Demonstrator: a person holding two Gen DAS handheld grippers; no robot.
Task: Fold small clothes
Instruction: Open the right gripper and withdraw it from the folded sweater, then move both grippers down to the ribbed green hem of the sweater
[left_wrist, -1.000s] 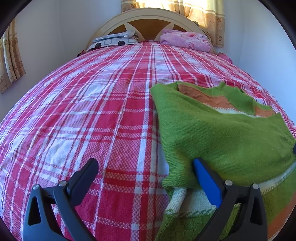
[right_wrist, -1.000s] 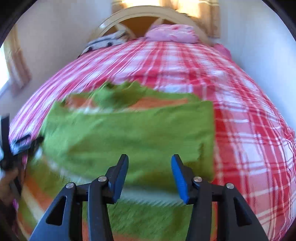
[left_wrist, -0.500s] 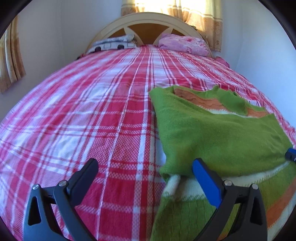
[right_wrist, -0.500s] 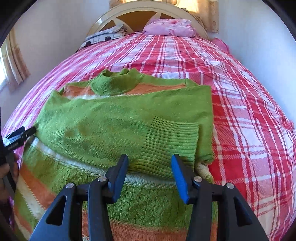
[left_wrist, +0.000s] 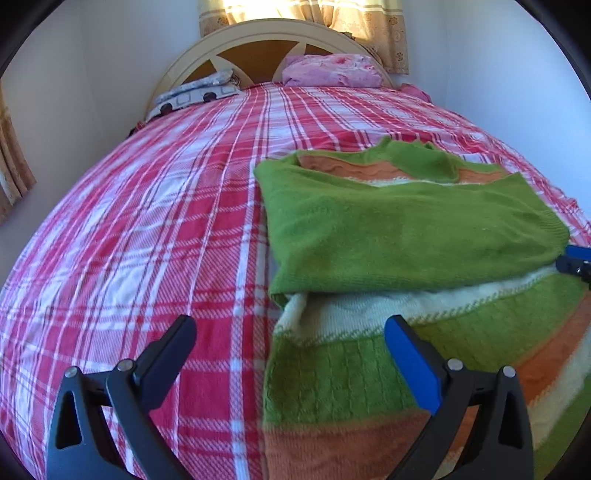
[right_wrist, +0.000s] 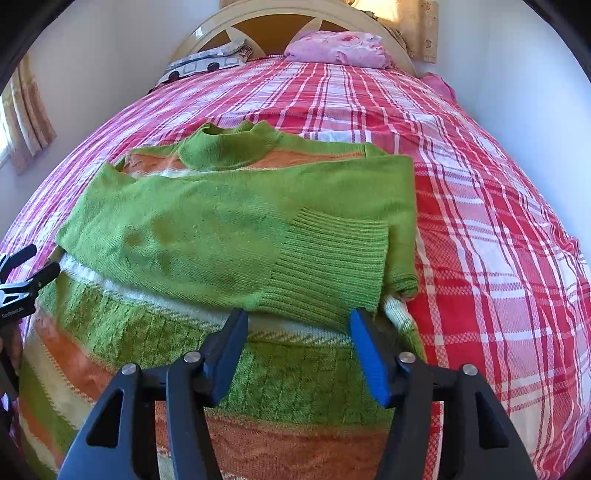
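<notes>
White walls and tan curtains (left_wrist: 369, 33) close in a bed (left_wrist: 147, 221) spread with a red and white plaid cover, its arched cream headboard (right_wrist: 295, 18) at the far end. Against that headboard lie a grey patterned pillow (left_wrist: 195, 92) and a pink pillow (left_wrist: 332, 72) side by side.

On the near part of the bed, well short of the headboard, lies the green sweater (right_wrist: 221, 221), banded in orange and cream lower down. Its collar (right_wrist: 229, 147) points toward the headboard. Both sleeves are folded across the chest, and the ribbed cuff (right_wrist: 332, 266) of the upper one lies on top, toward the bed's right side.

At the sweater's near left edge, the left hand-held gripper (left_wrist: 291, 354) has its jaws spread wide, one finger over the plaid cover and the blue-padded one over the knit, gripping nothing. At the sweater's near right part, just short of the cuff, the right hand-held gripper (right_wrist: 299, 354) is held partly spread over the green knit, with nothing between its fingers.
</notes>
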